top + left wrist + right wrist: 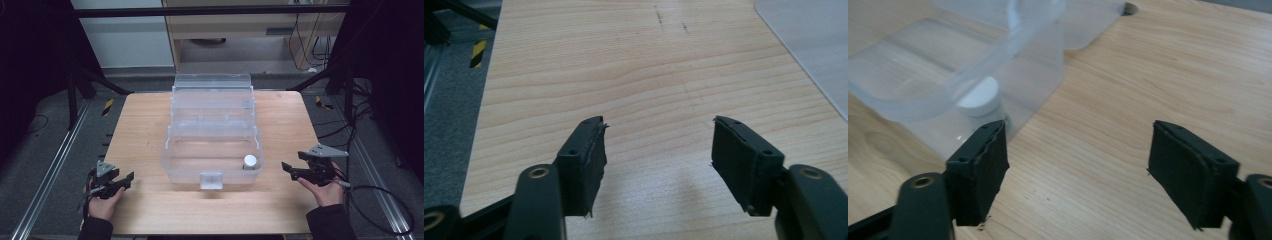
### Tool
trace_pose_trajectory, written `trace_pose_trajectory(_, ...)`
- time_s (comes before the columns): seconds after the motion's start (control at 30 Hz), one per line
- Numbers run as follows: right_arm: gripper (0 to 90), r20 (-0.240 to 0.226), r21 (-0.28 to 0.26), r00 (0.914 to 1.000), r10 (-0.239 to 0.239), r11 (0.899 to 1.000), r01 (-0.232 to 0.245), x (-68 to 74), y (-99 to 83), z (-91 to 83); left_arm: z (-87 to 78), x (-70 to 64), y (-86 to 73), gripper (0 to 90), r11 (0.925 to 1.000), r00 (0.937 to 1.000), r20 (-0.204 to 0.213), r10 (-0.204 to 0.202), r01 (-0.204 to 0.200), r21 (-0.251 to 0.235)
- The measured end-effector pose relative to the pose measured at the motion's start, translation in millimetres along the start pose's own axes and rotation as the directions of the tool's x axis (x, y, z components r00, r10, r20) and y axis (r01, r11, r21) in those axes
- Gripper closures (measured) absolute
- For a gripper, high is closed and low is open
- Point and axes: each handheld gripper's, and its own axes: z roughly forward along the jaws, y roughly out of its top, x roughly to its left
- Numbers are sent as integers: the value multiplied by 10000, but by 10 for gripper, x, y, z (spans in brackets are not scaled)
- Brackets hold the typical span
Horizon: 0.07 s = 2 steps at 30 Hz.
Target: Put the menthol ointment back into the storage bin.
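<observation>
A clear plastic box [170, 152] stands open in the middle of the wooden table [145, 120], its lid [212, 82] tipped back and a tray raised behind the front bin. A small white-capped jar [249, 162] stands in the bin's front right corner; the right gripper view shows the jar [979, 97] through the box wall [1040, 55]. My left gripper [129, 178] rests open near the front left edge, its jaws [658, 150] over bare wood. My right gripper [286, 167] is open just right of the box, with nothing between its jaws [1078, 165].
A latch tab [211, 180] sticks out at the box's front. Bare wood lies left, right and in front of the box. Metal rails [55, 165] and cables [380, 200] run along the floor on both sides. A cabinet [240, 25] stands behind the table.
</observation>
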Motion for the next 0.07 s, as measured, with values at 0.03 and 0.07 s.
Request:
trace_pose_trajectory(0.03, 206, 87, 87, 9999, 97, 9999, -98, -16, -28, -2, 4, 3, 0, 357, 10000, 10000, -26, -13, 13, -8)
trace_pose_trajectory(0.07, 193, 182, 147, 9997, 192, 9997, -195, -35, -51, -5, 4, 3, 0, 343, 10000, 10000, -26, -13, 13, -8)
